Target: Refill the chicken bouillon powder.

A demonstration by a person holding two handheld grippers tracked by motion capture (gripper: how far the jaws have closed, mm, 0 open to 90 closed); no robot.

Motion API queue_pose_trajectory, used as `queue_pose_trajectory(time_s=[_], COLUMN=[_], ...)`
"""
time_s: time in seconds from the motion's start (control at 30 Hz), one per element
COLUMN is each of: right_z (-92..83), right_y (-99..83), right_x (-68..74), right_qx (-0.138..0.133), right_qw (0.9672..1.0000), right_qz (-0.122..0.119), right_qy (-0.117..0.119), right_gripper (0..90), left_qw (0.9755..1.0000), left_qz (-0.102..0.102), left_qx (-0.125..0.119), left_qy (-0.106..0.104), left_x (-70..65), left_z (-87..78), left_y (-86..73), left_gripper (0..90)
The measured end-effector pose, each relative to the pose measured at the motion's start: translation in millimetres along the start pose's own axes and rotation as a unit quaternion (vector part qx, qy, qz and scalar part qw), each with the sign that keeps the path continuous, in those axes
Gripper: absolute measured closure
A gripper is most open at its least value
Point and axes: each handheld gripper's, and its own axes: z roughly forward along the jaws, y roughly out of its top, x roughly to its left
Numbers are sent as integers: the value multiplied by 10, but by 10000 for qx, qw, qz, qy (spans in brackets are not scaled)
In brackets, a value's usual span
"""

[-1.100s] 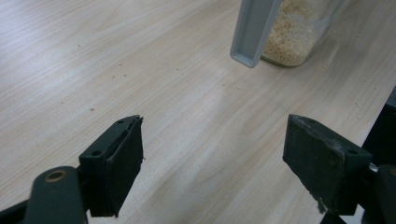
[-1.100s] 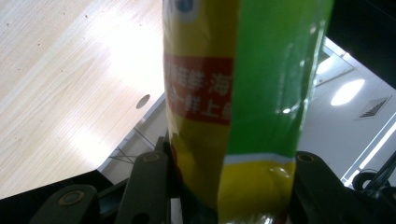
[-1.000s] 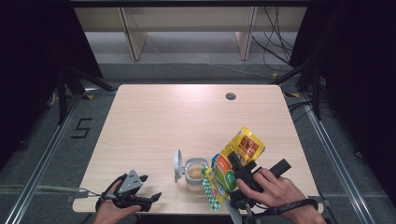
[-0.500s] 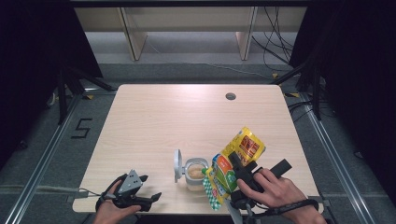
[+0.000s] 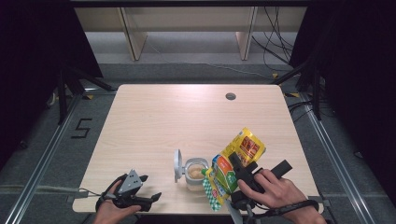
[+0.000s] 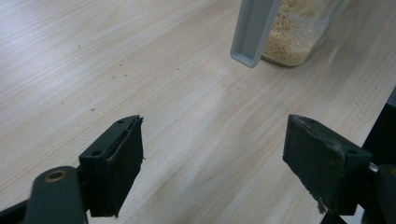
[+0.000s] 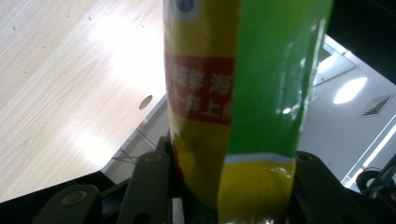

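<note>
A yellow, green and red snack bag [image 5: 236, 163] is tilted over a small clear jar [image 5: 195, 172] near the table's front edge. My right gripper [image 5: 238, 170] is shut on the bag, whose lower end hangs beside the jar's mouth. In the right gripper view the bag [image 7: 233, 102] is pinched between the two black jaws. The jar holds pale grains [image 6: 289, 37], and its grey lid [image 5: 178, 164] stands flipped up on its left. My left gripper [image 5: 149, 189] rests at the front left of the table [image 5: 187, 121], open, with bare wood between its fingers [image 6: 116, 163].
A round cable hole [image 5: 230, 96] sits at the table's far right. Small crumbs lie scattered on the wood near the jar. Shelving legs and cables stand beyond the far edge. The table's front edge runs just under both hands.
</note>
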Motion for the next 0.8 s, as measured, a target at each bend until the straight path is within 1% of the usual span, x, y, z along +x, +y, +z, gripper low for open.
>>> queue_pose_trajectory(time_s=[0.03, 0.07, 0.1, 0.13, 0.17, 0.2, 0.23, 0.27, 0.3, 0.33, 0.4, 0.5, 0.57, 0.6, 0.63, 0.7, 0.73, 0.77, 0.8], right_z=[-3, -3, -3, -4, 0, -1, -8, -7, -10, -16, -23, -20, -22, -22, -19, -25, -26, -26, -29], right_y=[1, 1, 1, 11, 12, 12, 16, 18, 22, 25, 30, 28, 24, 20, 14, 13, 13, 14, 17], right_x=[-1, -9, 0, 21, 10, 10, 13, 7, 12, 20, 11, 0, 2, -5, -14, -8, -8, -7, -4], right_qx=[16, 17, 24, -6, -26, -33, -7, -27, -27, -23, -35, -57, -33, -22, -46, -40, -39, -39, -12], right_qw=[10000, 9999, 10000, 9998, 9998, 9998, 9999, 9998, 9998, 9997, 9998, 9997, 9998, 9998, 9998, 9998, 9998, 9998, 9998], right_qz=[8, 46, 45, 166, 139, 136, 122, 112, 152, 212, 175, 215, 211, 175, 187, 199, 190, 195, 187], right_qy=[11, 110, 28, 49, 123, 126, 69, 132, 122, 103, 29, 99, 40, 32, 91, 68, 64, 71, 22], right_gripper=[659, 659, 659, 659, 659, 659, 659, 659, 659, 659, 659, 659, 659, 659, 660, 659, 659, 660, 659], left_qw=[9999, 10000, 10000, 10000, 10000, 10000, 10000, 10000, 10000, 10000, 10000, 10000, 10000, 10000, 10000, 10000, 10000, 10000, 10000], left_qz=[-100, -92, -87, -86, -76, 50, 39, 44, 3, -82, -88, -83, -85, -84, -85, -84, -75, -80, -83], left_qx=[-1, -4, -7, -20, 0, -1, -3, 1, 7, -4, -2, -13, -2, 2, 2, -14, 25, -15, -13], left_qy=[-1, 4, 34, 13, 24, 31, 28, 34, 25, 19, 17, 8, 11, 15, 12, 10, 18, 20, 7], left_x=[-10, -8, -10, -7, -8, 5, 4, 5, 0, -8, -9, -9, -9, -9, -9, -9, -10, -10, -10], left_z=[3, 8, 8, 8, 4, -2, -1, -1, 0, 7, 7, 9, 7, 7, 6, 9, 3, 10, 9], left_y=[-4, -5, -5, -6, -3, 3, 3, 3, 1, -5, -4, -7, -5, -4, -4, -6, -2, -6, -6], left_gripper=[194, 194, 194, 194, 194, 194, 194, 194, 194, 194, 194, 194, 194, 194, 194, 194, 194, 194, 194])
